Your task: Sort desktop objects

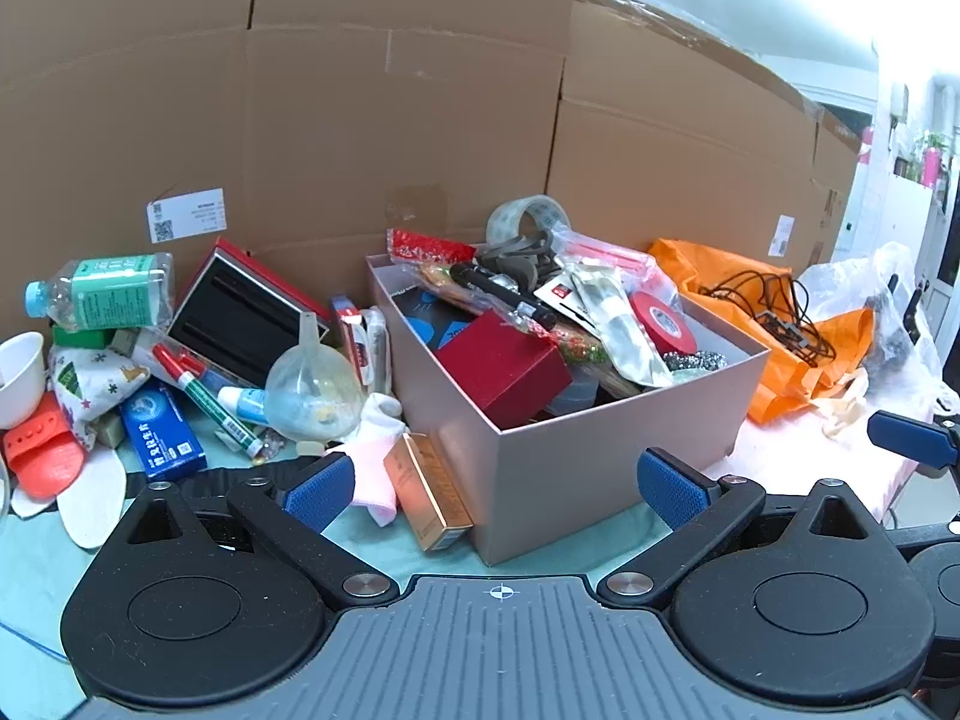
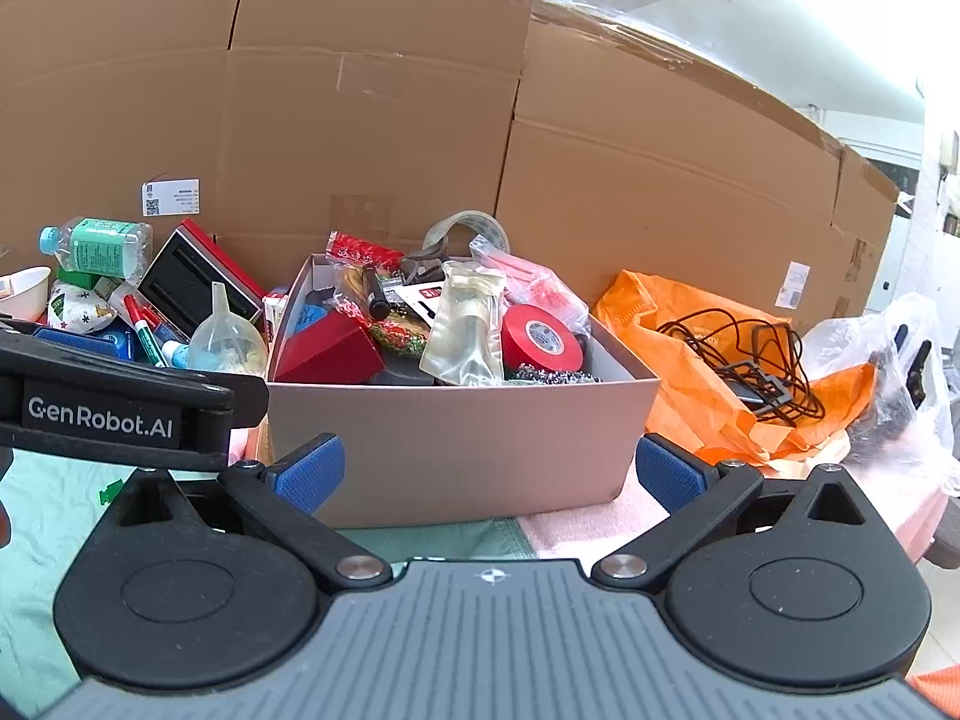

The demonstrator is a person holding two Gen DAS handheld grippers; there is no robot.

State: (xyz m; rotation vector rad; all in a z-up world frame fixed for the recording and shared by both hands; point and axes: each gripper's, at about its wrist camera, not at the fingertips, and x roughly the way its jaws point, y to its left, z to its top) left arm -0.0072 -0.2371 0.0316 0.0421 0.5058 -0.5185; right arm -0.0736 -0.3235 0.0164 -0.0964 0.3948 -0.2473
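1. Stacked cardboard cartons [image 1: 390,108] across the whole upper half of both frames, forming a back wall; white ceiling and a bright doorway at the upper right.
2. Worktop [image 1: 36,576] under a pale green cloth at the lower left, with pink cloth [image 2: 576,525] at the lower right beside it.
3. Open grey-pink box [image 1: 558,474] at centre frame in both views, already heaped: red tape roll [image 2: 540,339], small red box [image 1: 504,369], clear tape roll [image 1: 528,216], clear pouch [image 2: 465,324], black marker [image 1: 504,294], steel scourer [image 2: 549,373].
4. Orange bag [image 2: 690,372] at right of the box, with a tangle of black cable [image 2: 750,354] lying on it; clear plastic bag [image 2: 882,354] at far right.
5. Loose pile at centre left, still unsorted: green-labelled bottle [image 1: 108,291], red-framed case [image 1: 240,306], clear funnel [image 1: 312,384], blue toothpaste carton [image 1: 159,435], red-capped marker [image 1: 204,393], orange slipper [image 1: 45,459], white bowl [image 1: 21,378], pink-white sock [image 1: 372,450], gold carton [image 1: 429,492] touching the box's near corner.
6. Left gripper [image 1: 501,489] with fingers spread wide and empty, facing the box corner; right gripper [image 2: 489,477] likewise wide apart, nothing between, low in front of the box wall.
7. Judged step: between picks, sorting well under way, next object to be chosen.
8. Next move likely calls for swinging the left gripper toward the gold carton or sock, closest of the pile, and squaring the fingers across a narrow side before closing.
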